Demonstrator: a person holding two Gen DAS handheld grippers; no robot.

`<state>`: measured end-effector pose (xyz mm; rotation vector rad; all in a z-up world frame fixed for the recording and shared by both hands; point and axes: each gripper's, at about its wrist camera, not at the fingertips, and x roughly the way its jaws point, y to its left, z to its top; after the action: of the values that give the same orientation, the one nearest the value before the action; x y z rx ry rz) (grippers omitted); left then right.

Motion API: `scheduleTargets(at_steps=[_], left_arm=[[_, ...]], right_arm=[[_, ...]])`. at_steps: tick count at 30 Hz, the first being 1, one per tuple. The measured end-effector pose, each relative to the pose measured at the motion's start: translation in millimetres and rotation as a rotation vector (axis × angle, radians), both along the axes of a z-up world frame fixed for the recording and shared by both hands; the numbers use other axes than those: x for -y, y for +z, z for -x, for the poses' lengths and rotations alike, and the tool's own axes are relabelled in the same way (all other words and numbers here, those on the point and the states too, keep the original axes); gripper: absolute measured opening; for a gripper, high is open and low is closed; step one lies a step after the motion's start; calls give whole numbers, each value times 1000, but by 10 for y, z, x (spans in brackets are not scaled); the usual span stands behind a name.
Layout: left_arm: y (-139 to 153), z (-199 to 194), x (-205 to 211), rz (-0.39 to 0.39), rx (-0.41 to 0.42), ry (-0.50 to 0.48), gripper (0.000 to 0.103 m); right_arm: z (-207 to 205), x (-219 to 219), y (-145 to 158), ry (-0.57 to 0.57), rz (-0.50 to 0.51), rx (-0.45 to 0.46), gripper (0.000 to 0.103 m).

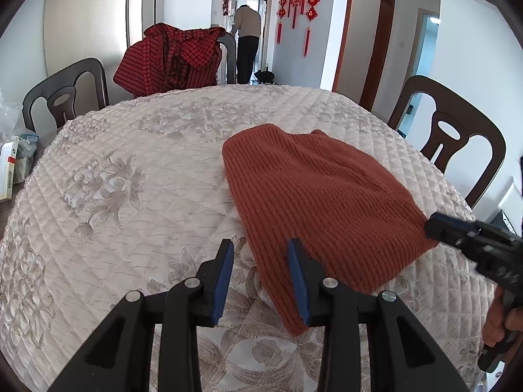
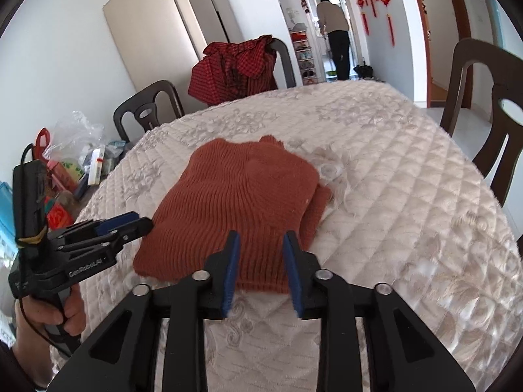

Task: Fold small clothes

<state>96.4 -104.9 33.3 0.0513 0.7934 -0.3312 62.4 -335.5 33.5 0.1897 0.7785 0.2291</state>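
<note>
A rust-red ribbed knit garment (image 2: 235,209) lies folded, apparently doubled, on the quilted floral table (image 2: 408,196). Both the left gripper (image 1: 261,271) and right gripper (image 2: 261,268) hover apart, empty. Dark chairs (image 1: 457,130) surround it.

Your left gripper (image 1: 261,277) is black plastic: two angular arms, each ending in a finger faced with a ribbed blue pad (image 1: 225,281); round silver screws sit at the pivots, two on each side; your right gripper (image 2: 261,274) is built the same, black arms, blue pads, silver screws. Seen from the right wrist, the left tool has a black pistol-style handle with white lettering on its side, a thin black cable running down past your hand (image 2: 49,313), and a yellowish tie around the body.
</note>
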Motion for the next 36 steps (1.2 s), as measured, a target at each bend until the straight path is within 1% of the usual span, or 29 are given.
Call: scheduleTargets(at_steps=[1, 2, 4, 7, 9, 11, 13, 15, 17, 18, 20, 22, 23, 25, 27, 29, 32, 34, 35, 36], left_arm=[[7, -3, -12, 8, -4, 0, 38], [18, -5, -37, 19, -7, 1, 38], [40, -2, -115, 41, -5, 11, 37], [56, -68, -270, 105, -25, 29, 37], [53, -158, -328, 152, -52, 29, 37], [35, -261, -345, 210, -81, 10, 40], [-34, -386, -331, 252, -122, 2, 44], [-141, -505, -307, 305, -176, -15, 44], [-232, -586, -289, 364, -228, -11, 46], [-252, -597, -286, 384, -236, -18, 47], [-277, -620, -260, 390, -244, -22, 50], [-292, -621, -240, 386, -241, -31, 52], [-301, -621, -230, 384, -243, -35, 55], [-321, -629, -242, 380, -251, -34, 57], [-319, -595, -229, 374, -248, -41, 57], [-323, -559, -210, 379, -251, -53, 57], [-330, -611, -180, 382, -264, -67, 57], [-329, -663, -105, 362, -267, -78, 57], [-323, -674, -51, 334, -262, -83, 57], [-312, -667, -4, 301, -250, -84, 57]], right_arm=[[-16, 13, -61, -17, 28, -21, 26], [-31, 43, -104, -28, 28, -42, 26], [-30, 139, -136, -37, -29, -61, 26], [-24, 212, -61, -52, -46, -38, 27], [-74, 267, -10, -60, -86, -29, 27], [-154, 306, 18, -62, -125, -28, 34], [-265, 340, 22, -57, -174, -5, 54], [-395, 382, -28, -55, -216, -15, 60], [-573, 454, -136, -50, -289, -51, 60], [-675, 498, -219, -61, -328, -89, 60], [-792, 549, -331, -66, -388, -132, 60], [-826, 561, -359, -59, -421, -125, 60], [-828, 552, -355, -54, -417, -129, 60], [-806, 503, -338, -29, -394, -130, 60], [-765, 432, -325, 10, -373, -130, 60], [-720, 374, -348, 50, -382, -152, 60], [-707, 371, -369, 60, -383, -141, 60], [-774, 400, -393, 45, -422, -143, 59], [-802, 397, -395, 35, -419, -146, 57], [-824, 376, -401, 29, -397, -149, 50]])
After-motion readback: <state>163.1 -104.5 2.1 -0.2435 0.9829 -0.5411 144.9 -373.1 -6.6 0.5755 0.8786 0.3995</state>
